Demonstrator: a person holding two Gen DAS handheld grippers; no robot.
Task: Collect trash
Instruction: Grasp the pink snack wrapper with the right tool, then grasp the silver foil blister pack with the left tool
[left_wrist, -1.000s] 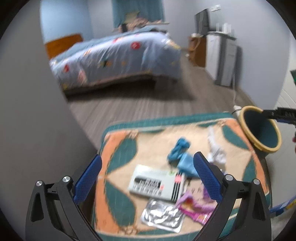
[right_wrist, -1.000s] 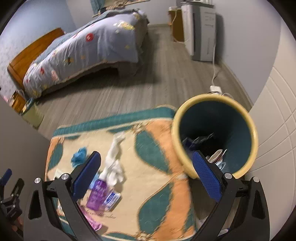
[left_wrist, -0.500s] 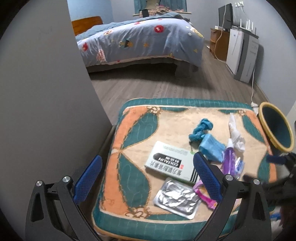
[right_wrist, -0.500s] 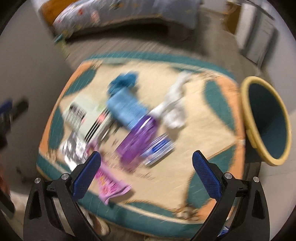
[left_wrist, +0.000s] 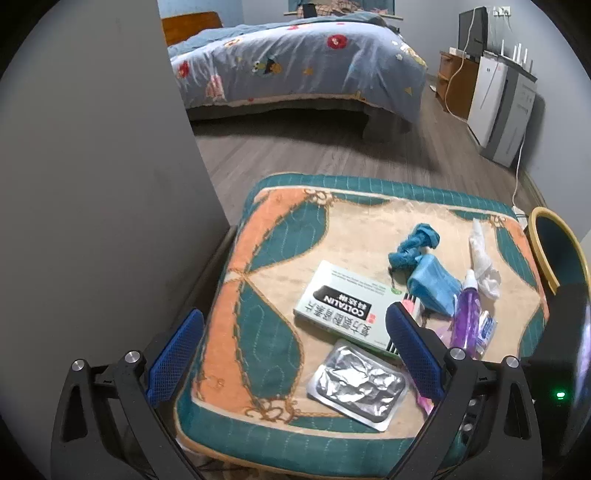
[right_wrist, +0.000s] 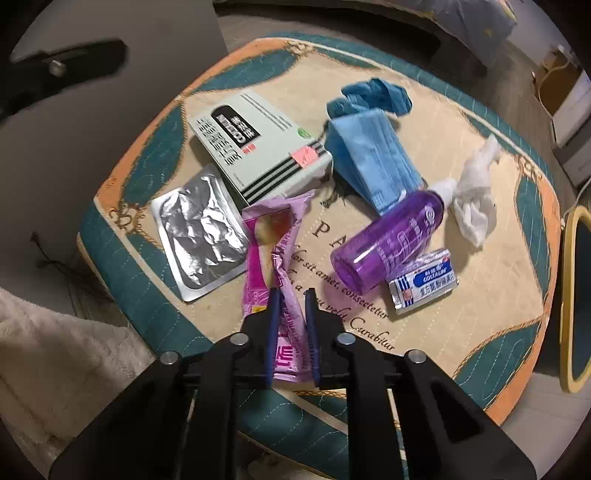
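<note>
Trash lies on a patterned cushion (right_wrist: 443, 332): a pink wrapper (right_wrist: 273, 236), a foil blister pack (right_wrist: 199, 229), a pale medicine box (right_wrist: 258, 147), a blue mask (right_wrist: 369, 158), a crumpled blue glove (right_wrist: 373, 96), a purple bottle (right_wrist: 391, 240), a small sachet (right_wrist: 424, 282) and a white tissue (right_wrist: 476, 195). My right gripper (right_wrist: 291, 291) points steeply down at the cushion's near edge. Its jaws are closing, with the pink wrapper pinched between the pads. My left gripper (left_wrist: 293, 312) hangs open above the cushion, over the box (left_wrist: 343, 306) and foil pack (left_wrist: 358, 387), holding nothing.
A yellow-rimmed teal bin (left_wrist: 554, 251) stands just right of the cushion. A grey wall (left_wrist: 92, 184) rises close on the left. Beyond lie wooden floor, a bed (left_wrist: 295, 62) and white appliances (left_wrist: 502, 110) with a trailing cable.
My right gripper swung from over the bin to the cushion, dropped low and shut on the pink wrapper. My left gripper came lower and nearer the cushion, still open.
</note>
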